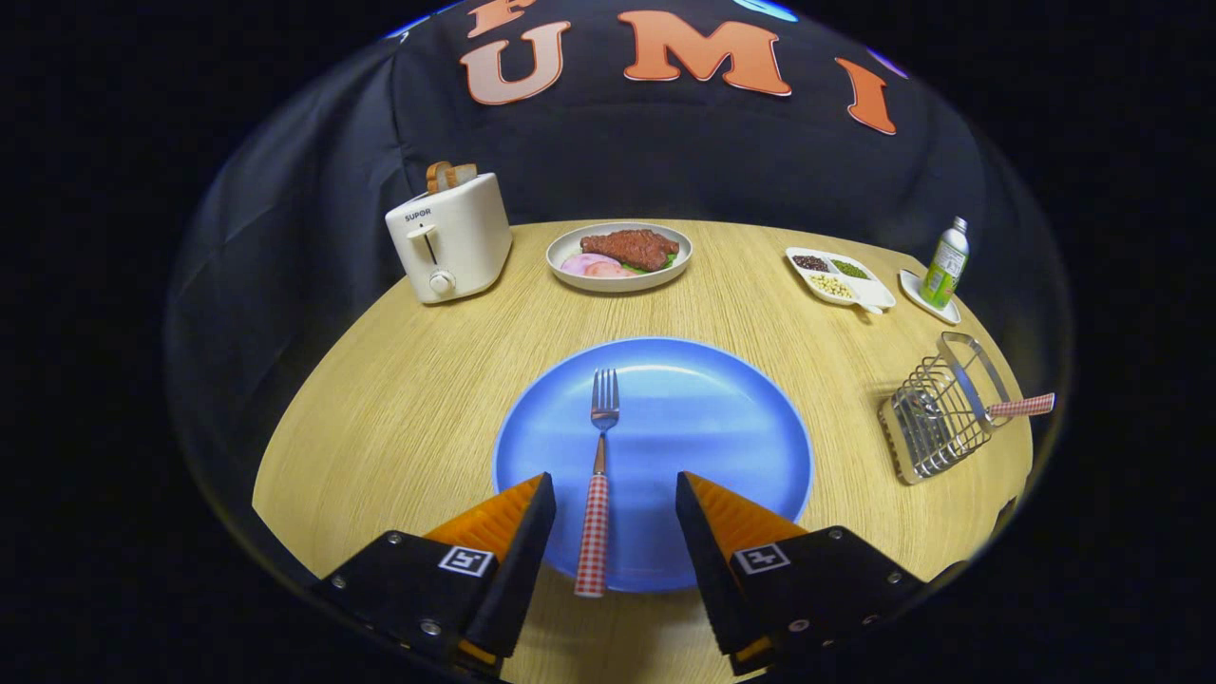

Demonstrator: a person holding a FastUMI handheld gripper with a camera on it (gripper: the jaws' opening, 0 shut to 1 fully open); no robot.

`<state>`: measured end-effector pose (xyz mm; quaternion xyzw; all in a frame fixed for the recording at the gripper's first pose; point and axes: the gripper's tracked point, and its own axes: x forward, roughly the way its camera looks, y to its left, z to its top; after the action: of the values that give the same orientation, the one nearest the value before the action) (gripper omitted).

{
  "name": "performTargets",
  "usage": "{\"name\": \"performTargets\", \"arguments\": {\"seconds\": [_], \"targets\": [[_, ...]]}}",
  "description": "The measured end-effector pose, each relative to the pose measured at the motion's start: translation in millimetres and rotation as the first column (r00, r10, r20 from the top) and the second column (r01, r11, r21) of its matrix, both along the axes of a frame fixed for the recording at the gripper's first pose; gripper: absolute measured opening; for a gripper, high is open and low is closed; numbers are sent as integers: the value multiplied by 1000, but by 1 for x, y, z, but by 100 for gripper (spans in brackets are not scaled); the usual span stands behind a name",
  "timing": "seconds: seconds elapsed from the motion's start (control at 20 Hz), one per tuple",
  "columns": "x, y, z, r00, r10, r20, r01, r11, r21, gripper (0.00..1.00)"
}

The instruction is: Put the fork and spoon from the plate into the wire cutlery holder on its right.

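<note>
A fork [597, 475] with a red-checked handle lies on the blue plate [703, 427], tines pointing away from me. Its handle runs between my two fingers, which stand apart on either side without touching it. My gripper [615, 486] is open just above the plate's near edge. To the right of the plate stands the wire cutlery holder [936, 408], tilted on the table. A red-checked handle [1021, 407] sticks out of its top toward the right; the utensil's head is hidden inside the wires.
On the round wooden table, a white toaster [449, 237] with bread stands at the far left. A plate of meat [619, 255] sits beyond the blue plate. A divided dish of beans [838, 277] and a small bottle [944, 264] on a coaster stand at the far right.
</note>
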<state>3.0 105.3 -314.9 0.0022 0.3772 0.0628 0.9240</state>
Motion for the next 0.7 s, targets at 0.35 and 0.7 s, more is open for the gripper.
{"name": "performTargets", "arguments": {"seconds": [0.35, 0.7], "targets": [[-6, 6, -10, 999, 33, -26, -33, 999, -19, 30], [-3, -4, -6, 999, 6, -39, -7, 1000, -25, 6]]}}
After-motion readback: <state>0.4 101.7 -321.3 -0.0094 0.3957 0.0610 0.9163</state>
